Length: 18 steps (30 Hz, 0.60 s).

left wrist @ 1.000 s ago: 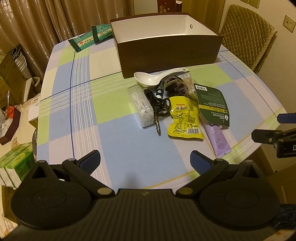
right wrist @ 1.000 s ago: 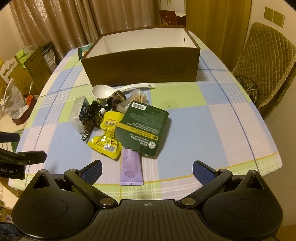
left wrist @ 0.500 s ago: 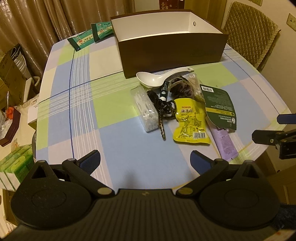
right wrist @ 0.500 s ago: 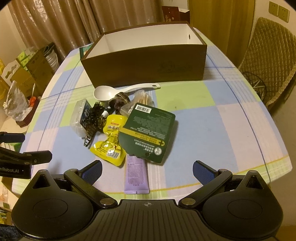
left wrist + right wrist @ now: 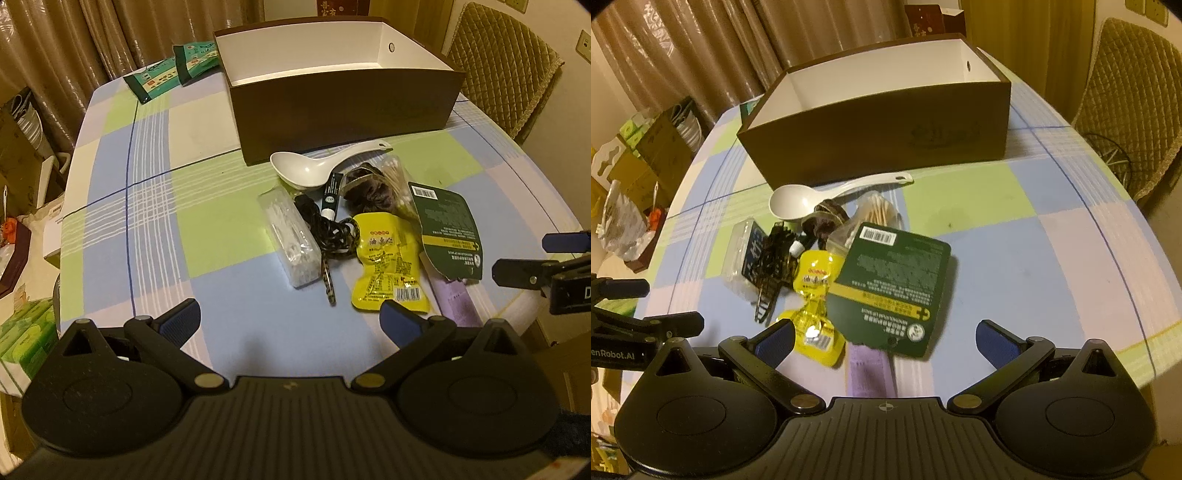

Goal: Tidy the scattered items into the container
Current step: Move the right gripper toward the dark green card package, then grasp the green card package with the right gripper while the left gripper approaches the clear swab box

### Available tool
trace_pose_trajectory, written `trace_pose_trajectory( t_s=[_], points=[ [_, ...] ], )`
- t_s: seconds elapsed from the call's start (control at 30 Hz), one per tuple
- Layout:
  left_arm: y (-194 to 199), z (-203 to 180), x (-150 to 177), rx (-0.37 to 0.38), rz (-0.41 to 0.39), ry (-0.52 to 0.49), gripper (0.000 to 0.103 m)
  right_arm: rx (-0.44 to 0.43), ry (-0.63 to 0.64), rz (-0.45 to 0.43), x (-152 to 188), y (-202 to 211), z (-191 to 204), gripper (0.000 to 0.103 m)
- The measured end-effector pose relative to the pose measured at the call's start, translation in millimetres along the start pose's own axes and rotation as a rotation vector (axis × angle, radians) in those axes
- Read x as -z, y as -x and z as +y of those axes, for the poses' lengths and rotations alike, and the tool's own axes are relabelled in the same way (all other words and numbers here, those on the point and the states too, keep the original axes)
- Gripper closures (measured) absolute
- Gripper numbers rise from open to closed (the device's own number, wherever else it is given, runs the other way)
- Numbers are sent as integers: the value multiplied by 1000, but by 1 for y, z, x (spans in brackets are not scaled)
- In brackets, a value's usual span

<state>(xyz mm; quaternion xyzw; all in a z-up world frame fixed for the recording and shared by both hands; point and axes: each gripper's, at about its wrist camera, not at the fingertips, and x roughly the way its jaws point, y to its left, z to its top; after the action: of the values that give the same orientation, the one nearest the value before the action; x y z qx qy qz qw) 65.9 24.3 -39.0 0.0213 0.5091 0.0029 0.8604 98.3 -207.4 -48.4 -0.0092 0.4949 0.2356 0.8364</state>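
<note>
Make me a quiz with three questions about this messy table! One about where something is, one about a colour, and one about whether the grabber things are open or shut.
1. Where does the white spoon lie?
A. in the box
B. on the table in front of the box
C. on the chair

2. What colour is the snack packet beside the dark green pouch?
A. yellow
B. red
C. white

3. How are the two grippers?
A. both shut
B. both open, holding nothing
C. one holds the spoon

Answers:
1 B, it rests before the brown box.
2 A, plainly yellow.
3 B, the left gripper and the right gripper spread wide.

Table: I am seeing a checked tablecloth (image 5: 155,206) covering it.
Lying on it: brown box (image 5: 343,99), white spoon (image 5: 306,170), green packets (image 5: 173,70).
</note>
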Motion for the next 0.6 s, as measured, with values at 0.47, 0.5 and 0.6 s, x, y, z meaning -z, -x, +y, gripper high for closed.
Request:
trace_pose_trajectory(
  t_s=[0.47,0.5,0.6],
  points=[
    [-28,10,-24,12,-5,-1,1,-31,-106,24,-16,-38,-13,2],
    [-30,10,-25,14,-4,-2,1,-34,-119,24,-18,-41,-15,2],
    [-36,11,-30,17,0,-7,1,-37,-158,26,-20,-49,-19,2]
  ],
)
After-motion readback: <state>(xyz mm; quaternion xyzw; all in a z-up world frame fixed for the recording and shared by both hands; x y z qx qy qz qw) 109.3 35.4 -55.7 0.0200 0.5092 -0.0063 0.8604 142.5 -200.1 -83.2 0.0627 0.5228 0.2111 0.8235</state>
